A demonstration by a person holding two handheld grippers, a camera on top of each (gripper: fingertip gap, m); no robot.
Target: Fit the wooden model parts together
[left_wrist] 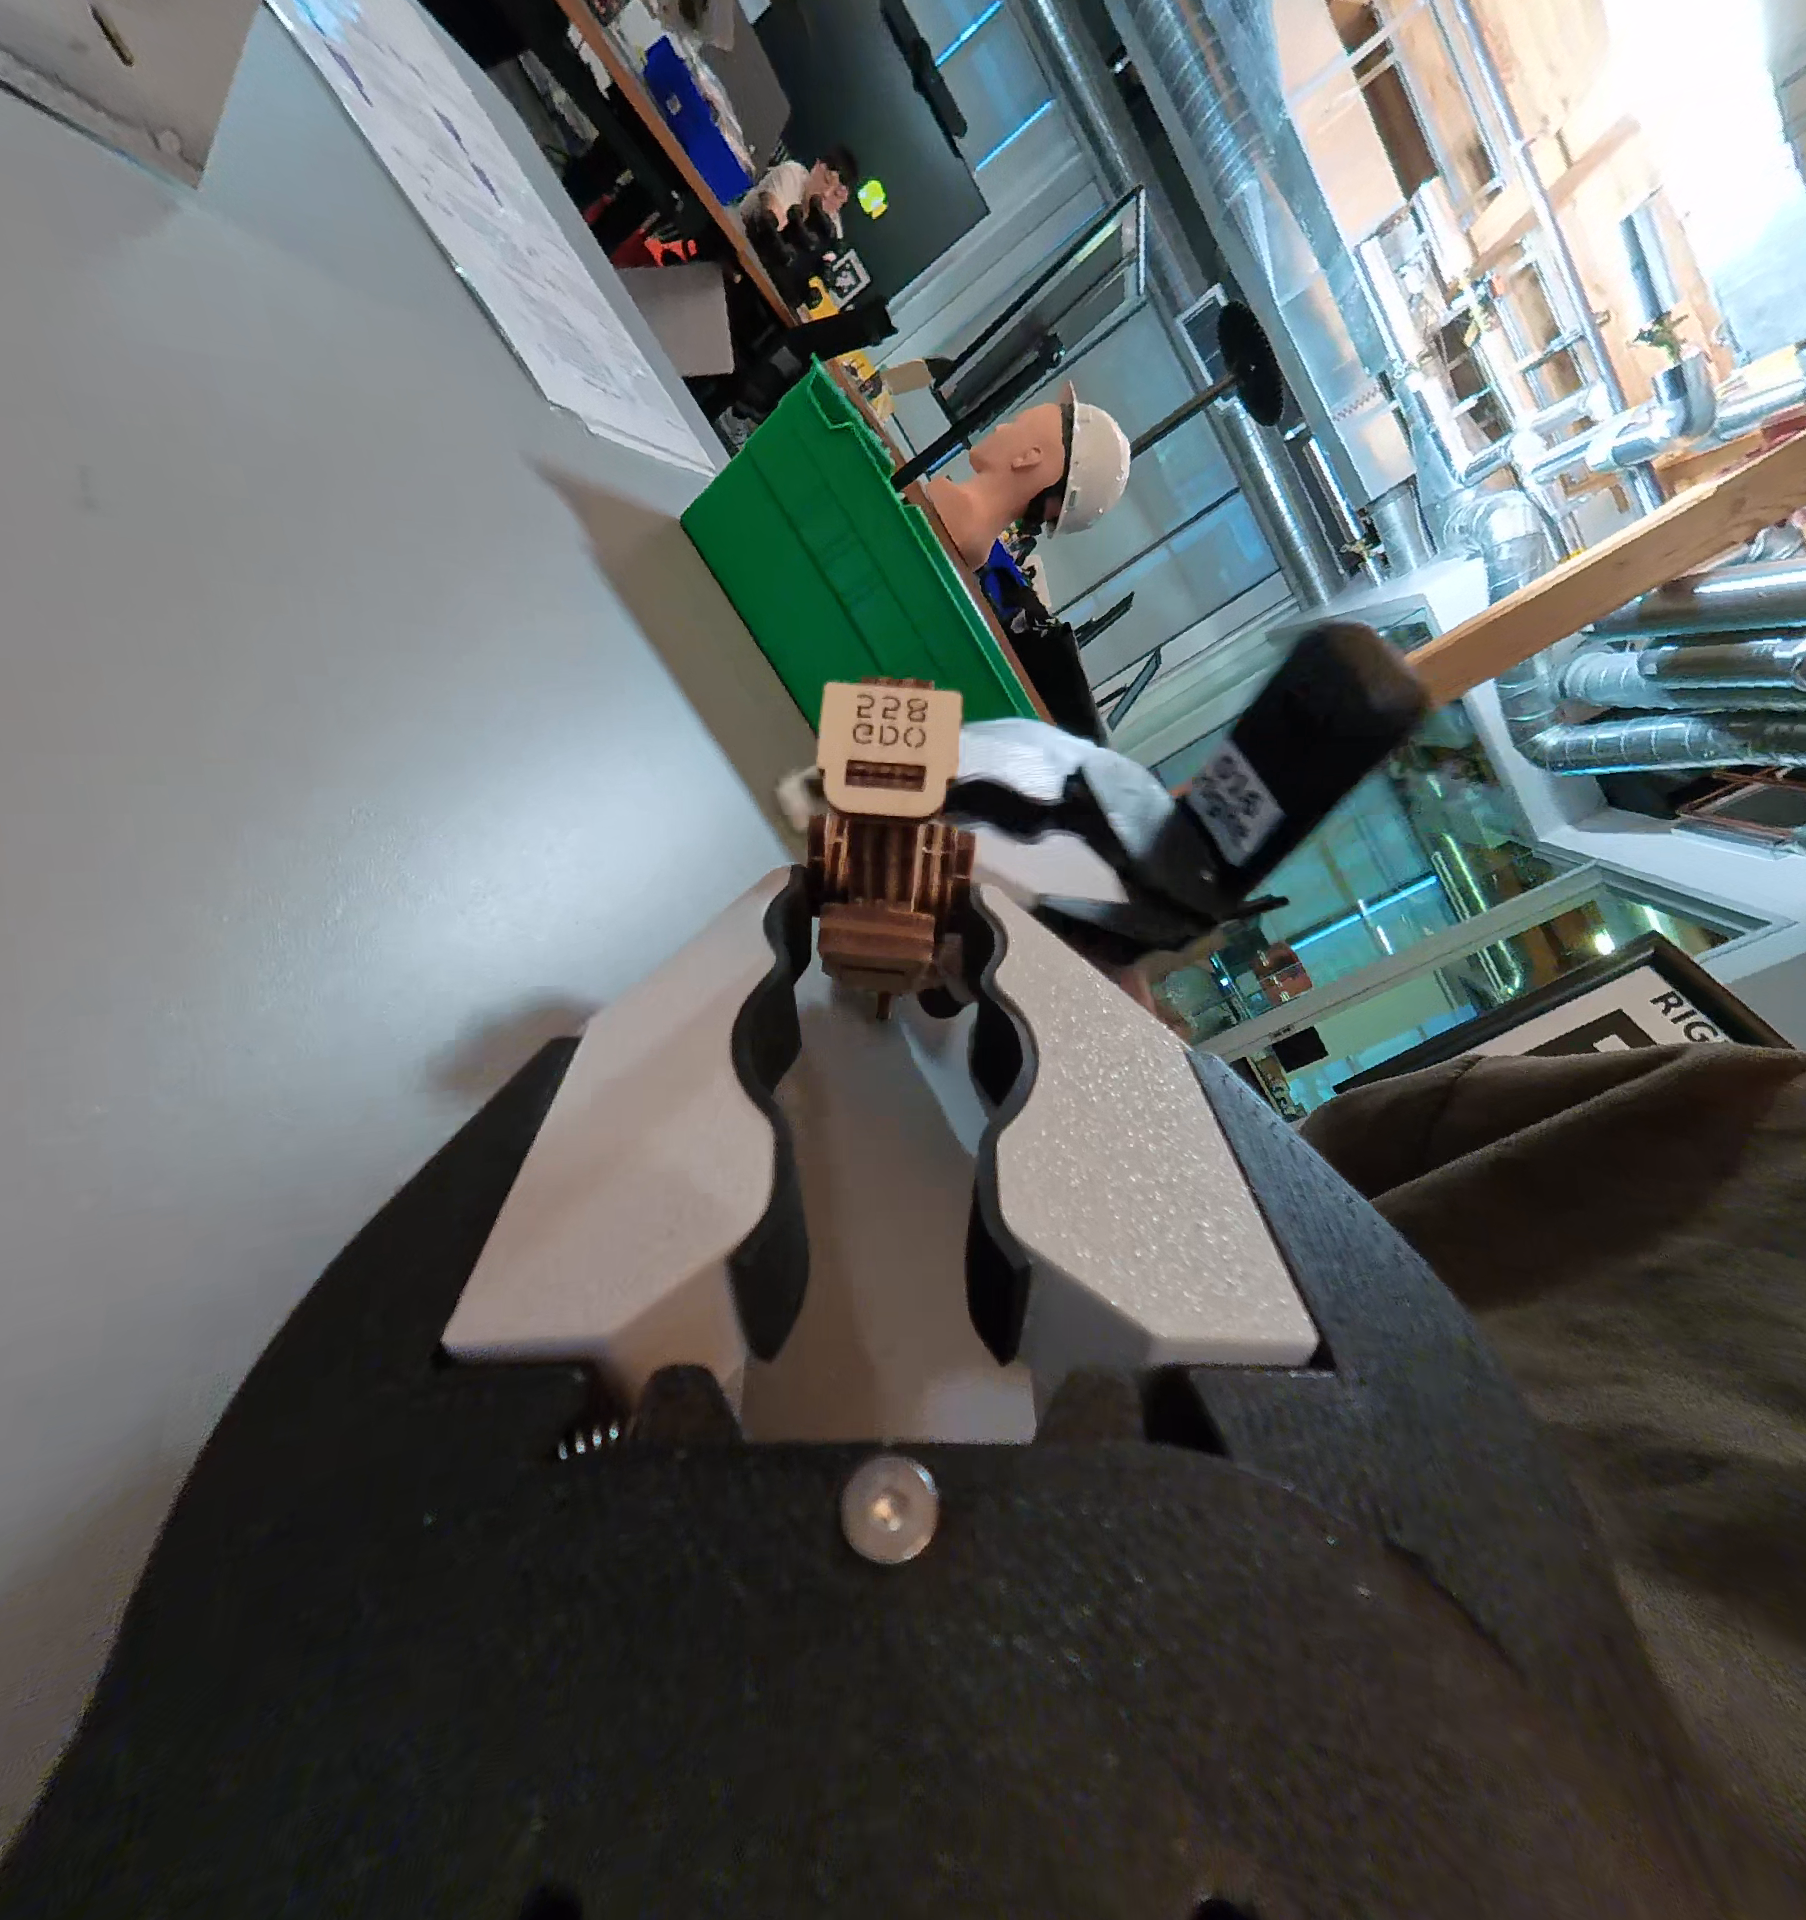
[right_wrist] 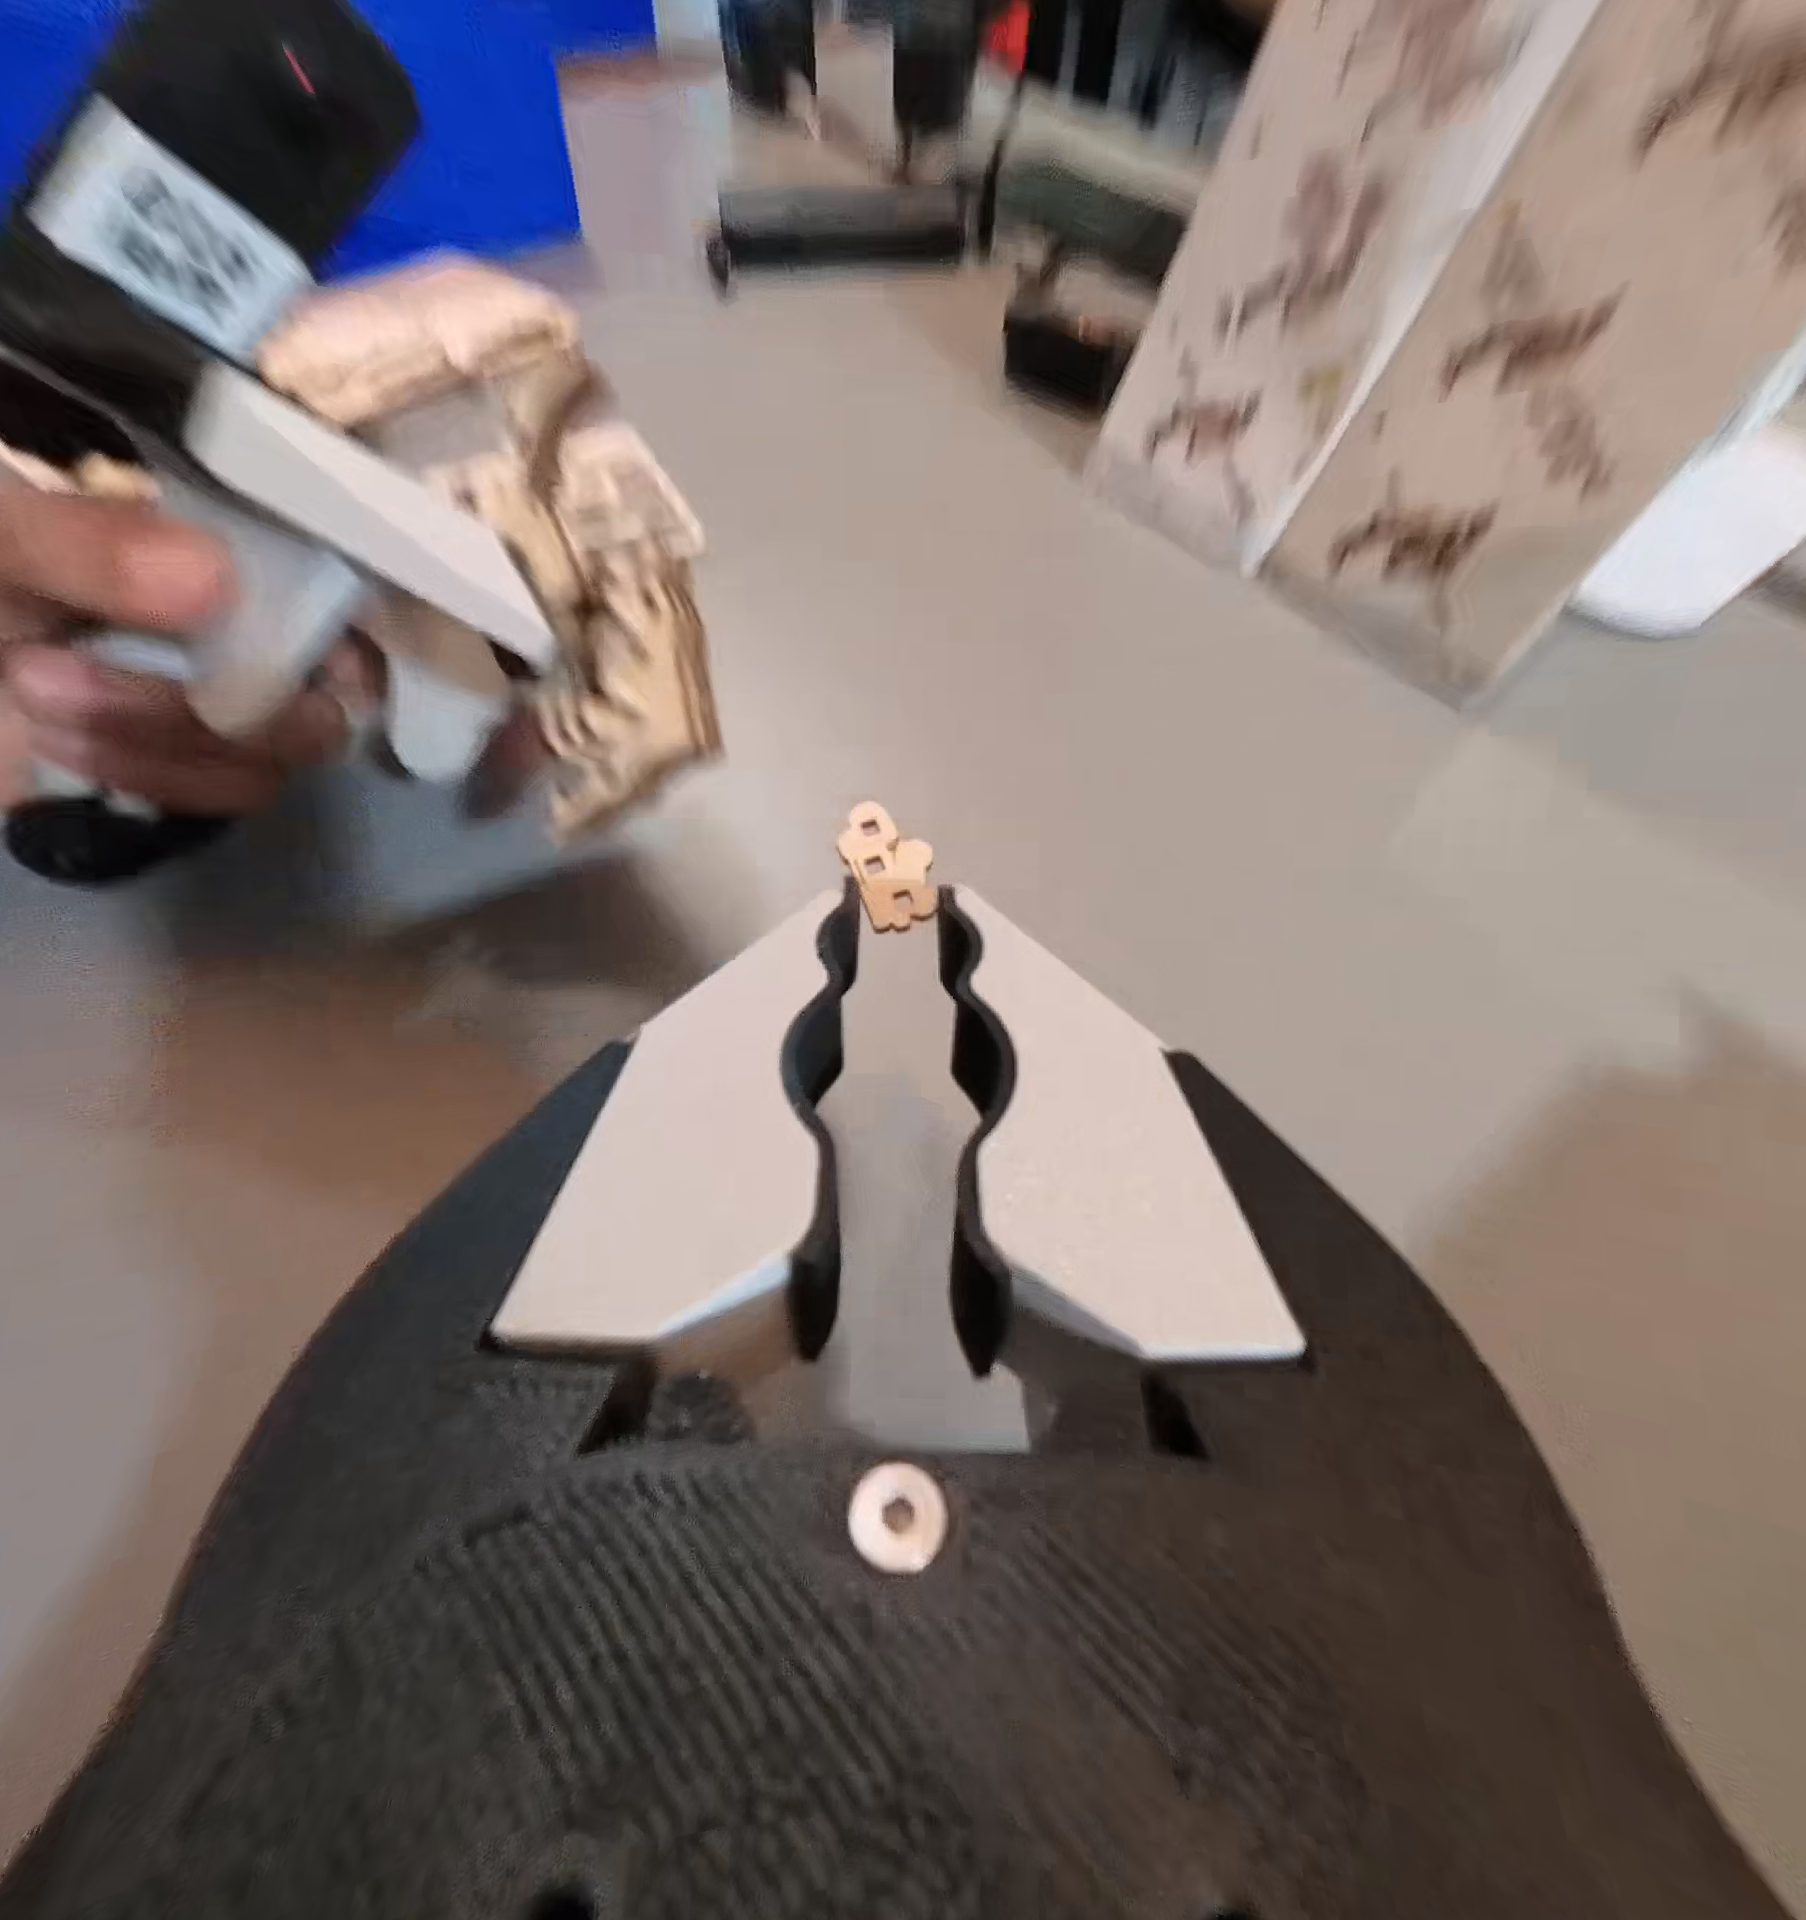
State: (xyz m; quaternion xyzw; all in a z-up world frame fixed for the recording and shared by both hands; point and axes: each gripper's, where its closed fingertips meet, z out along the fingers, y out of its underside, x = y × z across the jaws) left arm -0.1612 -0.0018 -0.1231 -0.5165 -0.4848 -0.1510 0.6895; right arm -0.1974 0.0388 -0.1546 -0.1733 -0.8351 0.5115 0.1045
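The wooden model [left_wrist: 883, 883] is pinched at the left gripper [left_wrist: 883, 935] tips. A tiny wooden part [right_wrist: 886, 868], at 12 o'clock, is clamped by the right gripper [right_wrist: 891, 904]. Both look light and snappable, so solid edges are best gripped.

Your left wrist cam sits right behind its grey two-finger gripper [left_wrist: 883, 935], rolled sideways, so the pale grey tabletop [left_wrist: 307, 727] fills the frame's left. Your right wrist cam looks level along its own fingers, close above that tabletop [right_wrist: 1138, 644]. Both views share the layered wooden model [left_wrist: 883, 862] [right_wrist: 618, 623], upper left for the right cam.
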